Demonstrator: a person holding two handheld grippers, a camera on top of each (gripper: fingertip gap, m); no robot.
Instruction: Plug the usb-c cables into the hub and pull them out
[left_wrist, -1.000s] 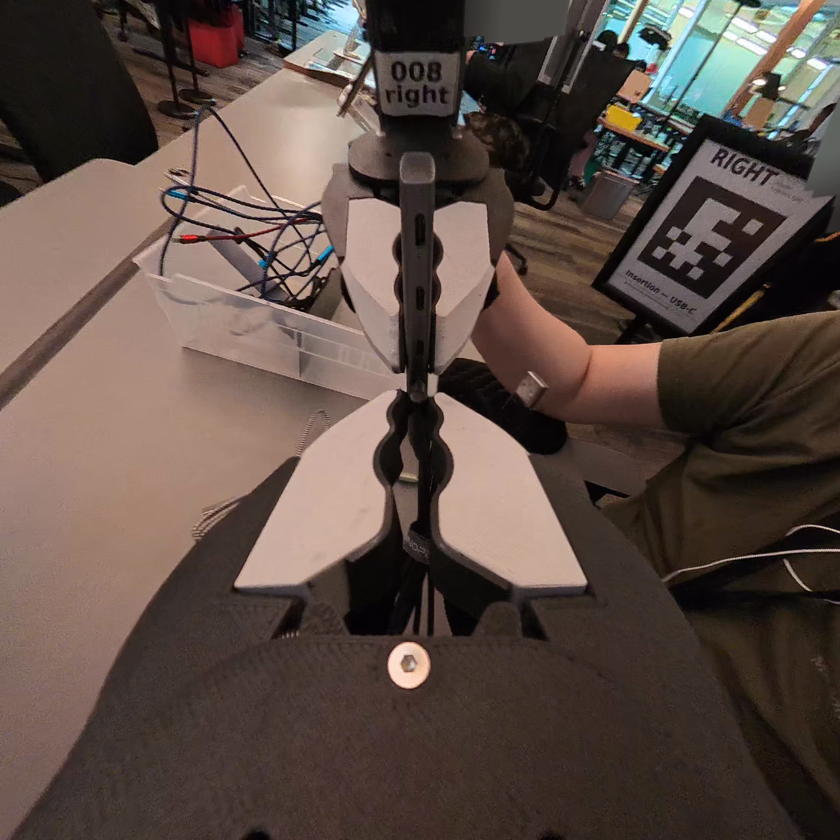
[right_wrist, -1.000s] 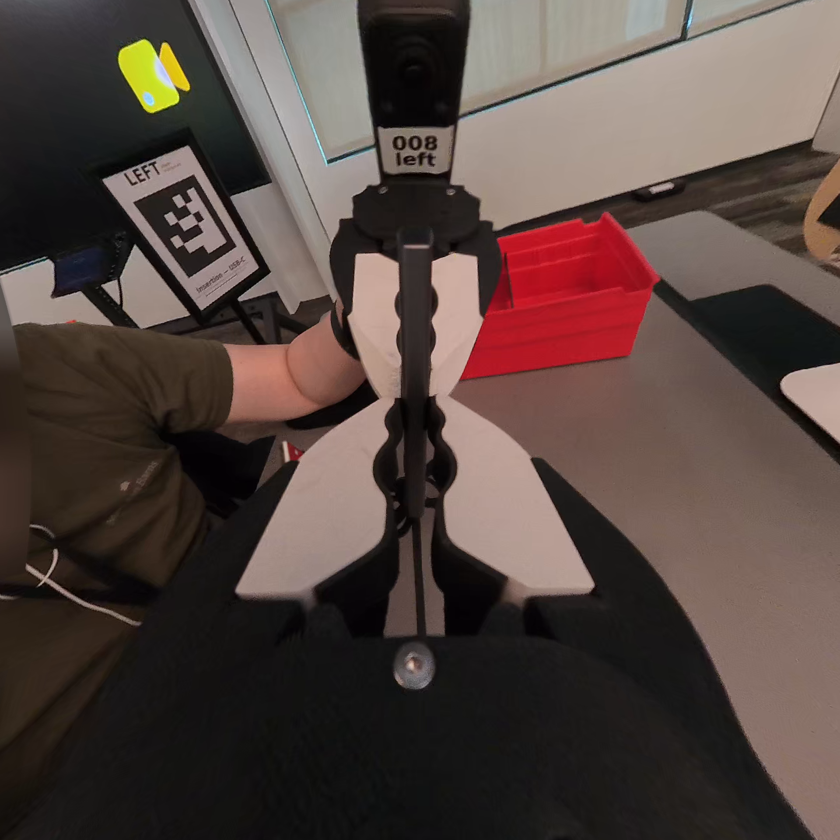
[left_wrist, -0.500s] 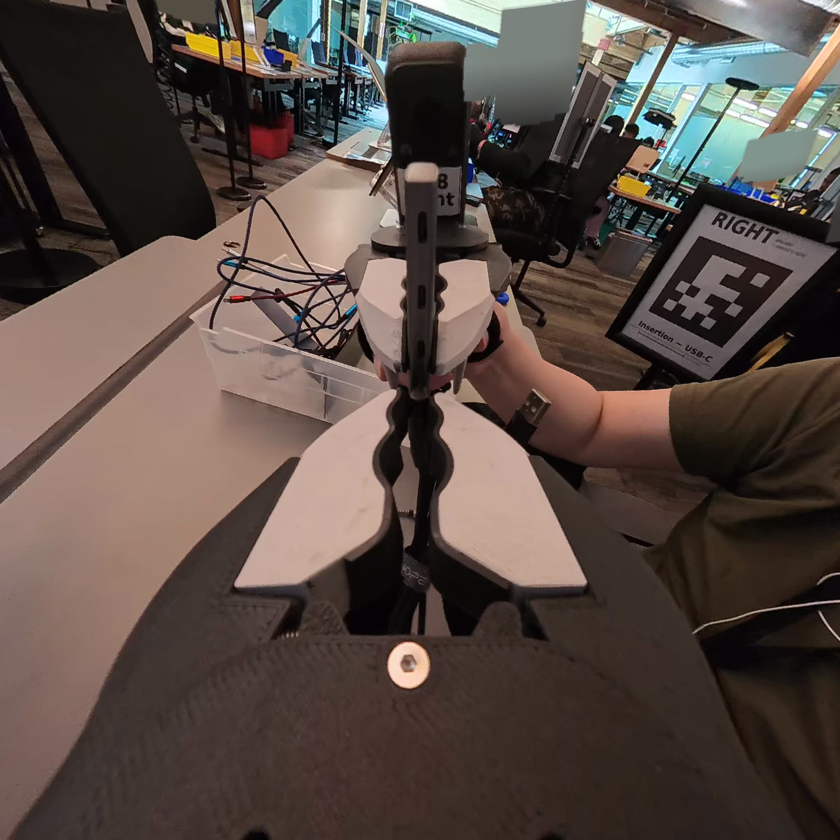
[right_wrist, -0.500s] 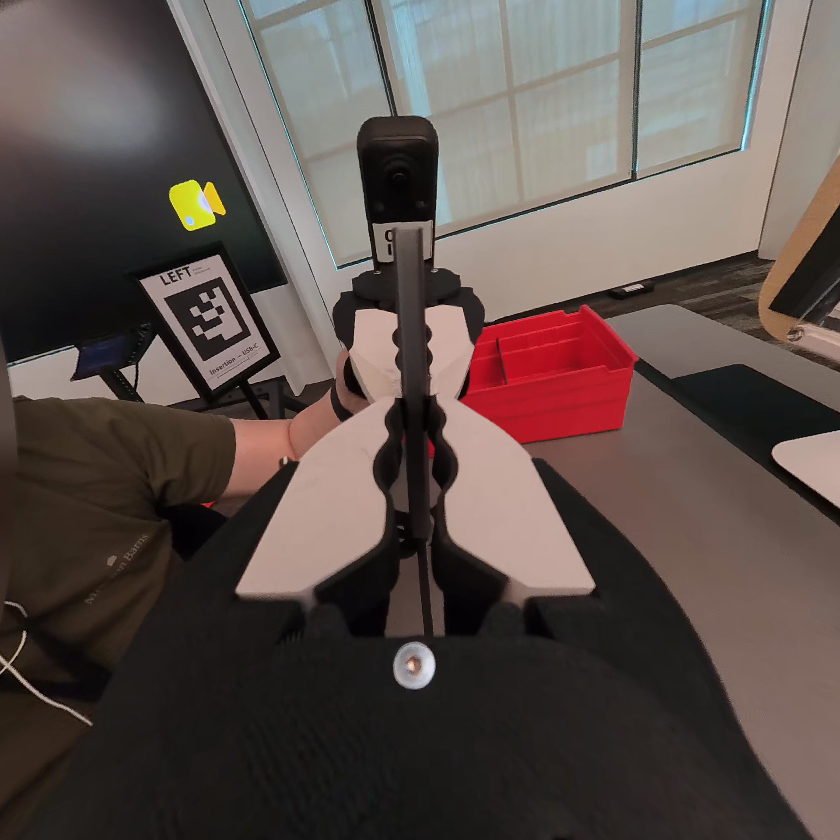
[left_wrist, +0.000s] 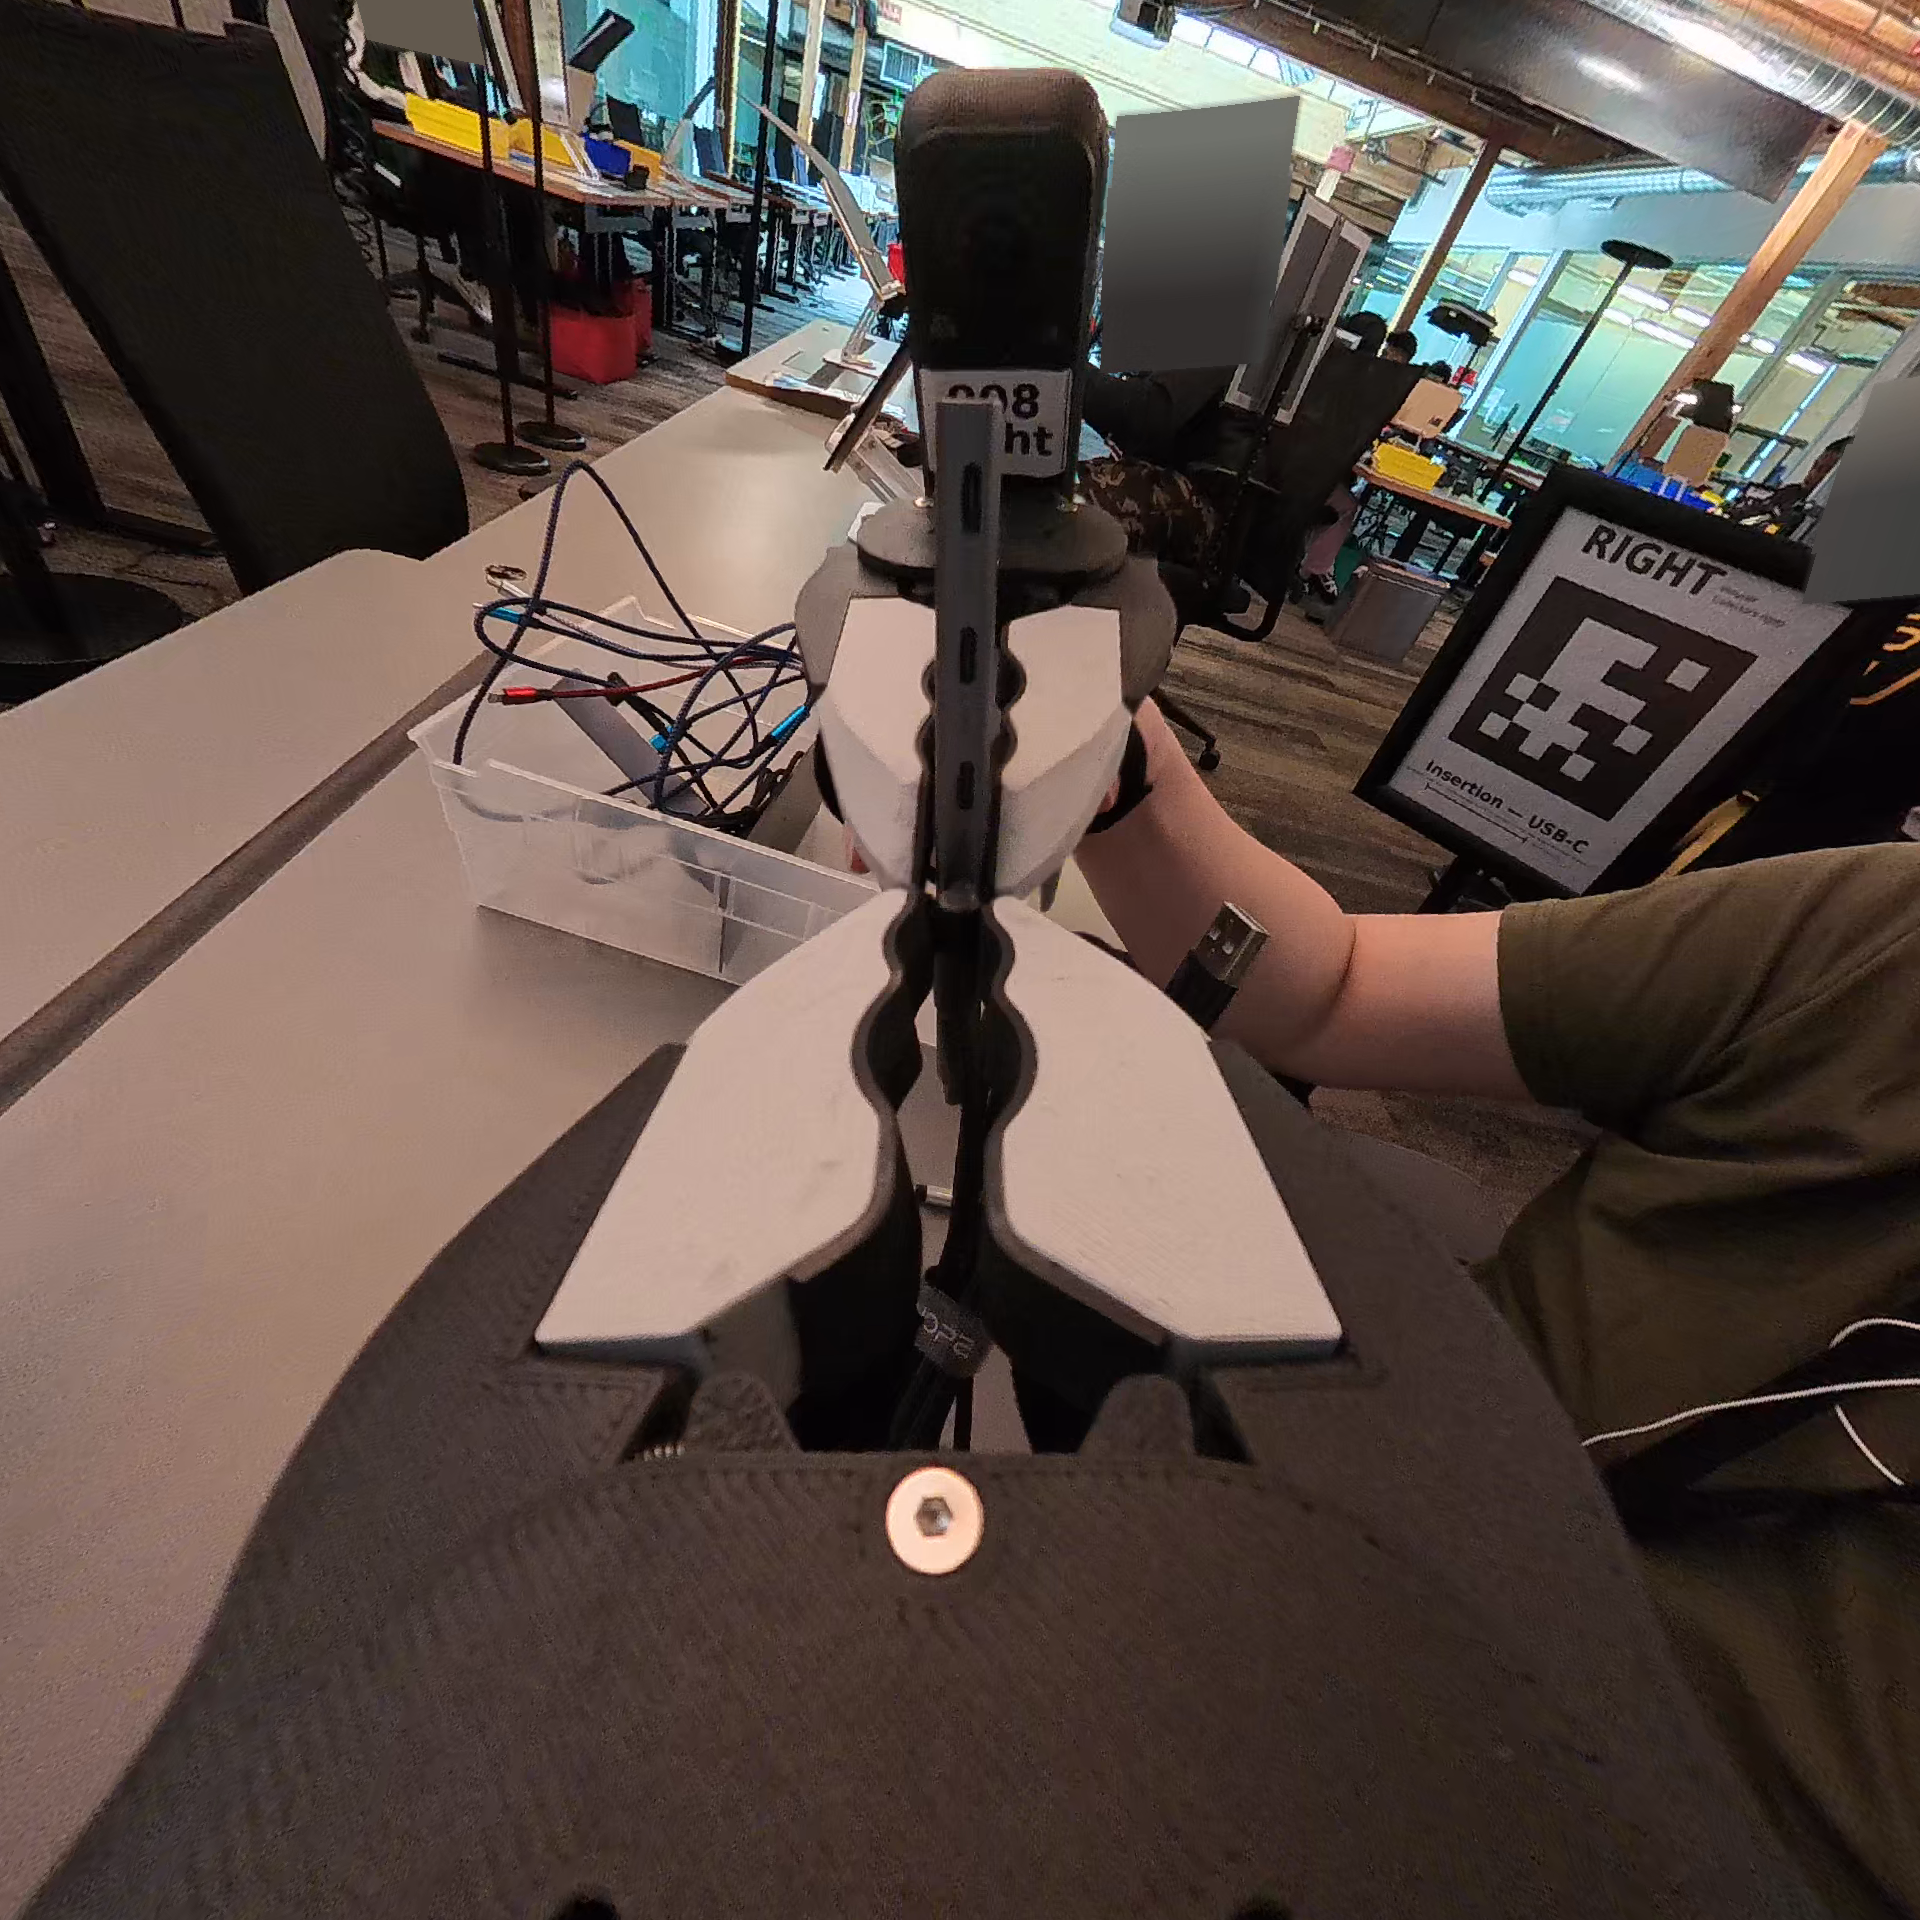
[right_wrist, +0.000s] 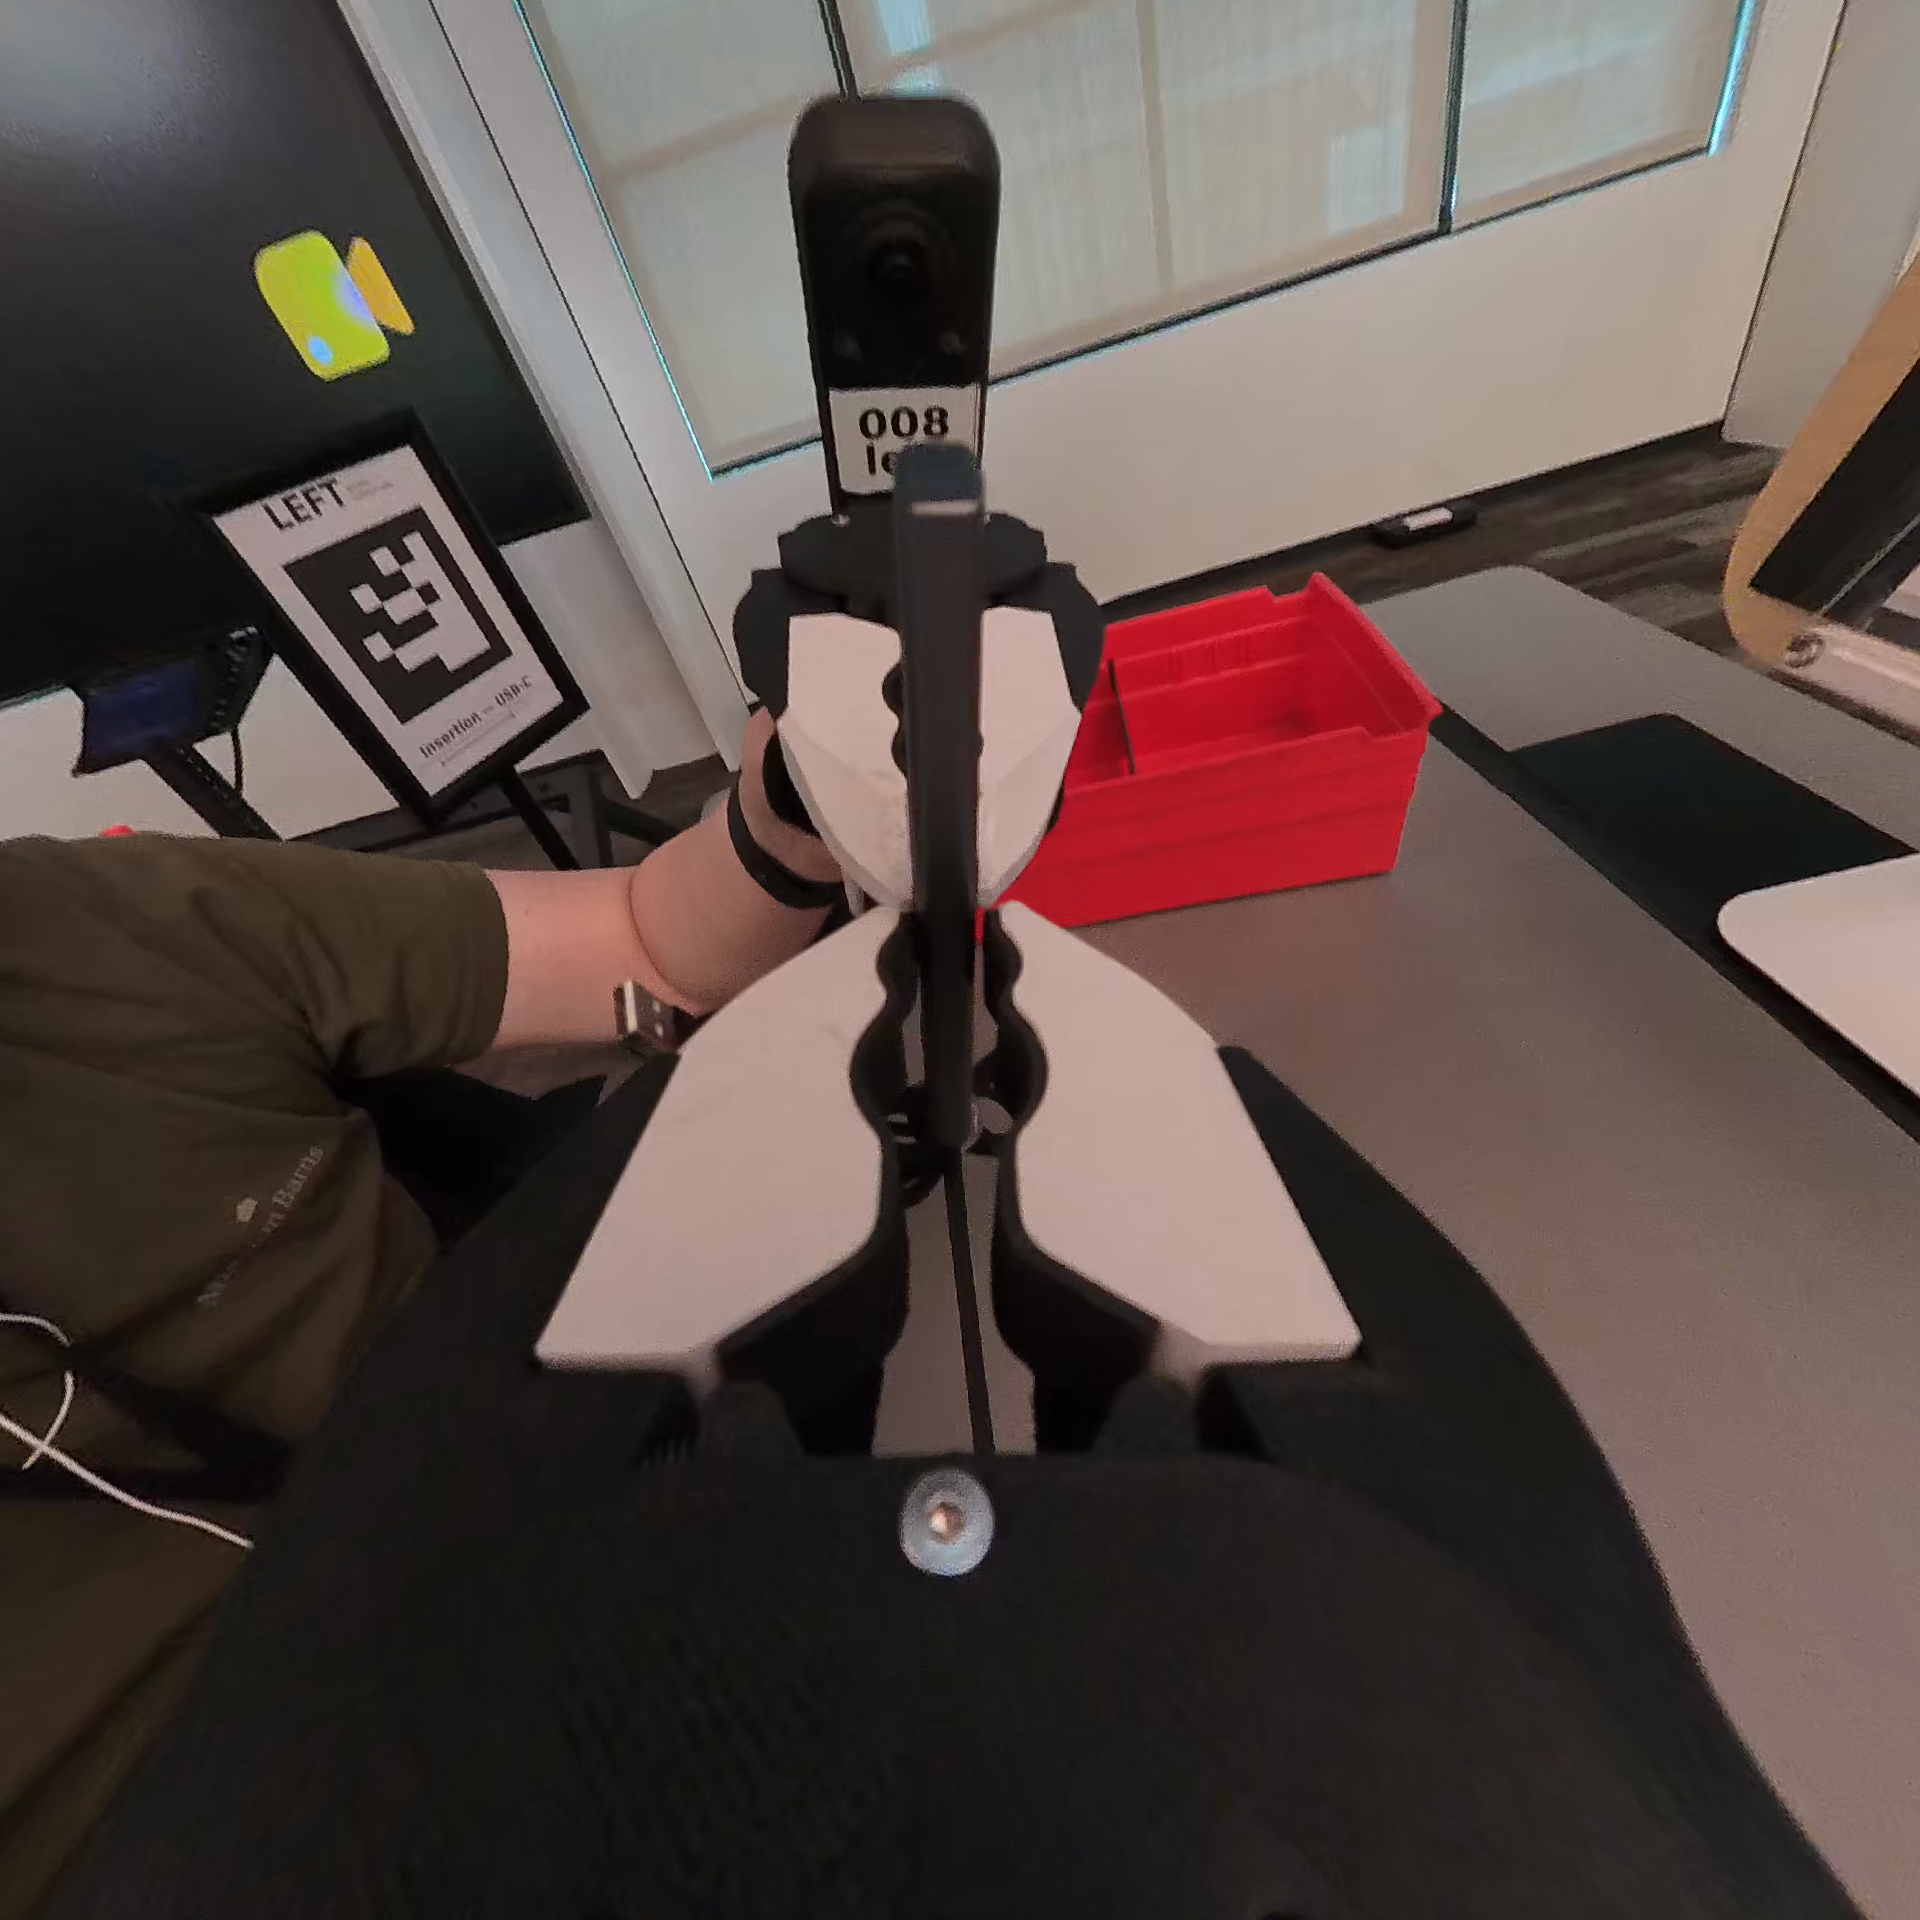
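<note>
With left gripper (left_wrist: 948, 914) and right gripper (right_wrist: 943, 920) both clamped on the slim hub (left_wrist: 964, 582) upright between them, we should free 1, holding the ports steady, and fetch usb-c cables (left_wrist: 665, 665) from the clear bin (left_wrist: 582, 842).

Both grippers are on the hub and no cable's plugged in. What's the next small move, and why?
Probably open the right gripper and back it off the hub, with the left gripper clamped. Both grip the hub, its visible ports are empty, and the cables lie in the clear bin nearest the right gripper; one must be free to fetch one.
</note>
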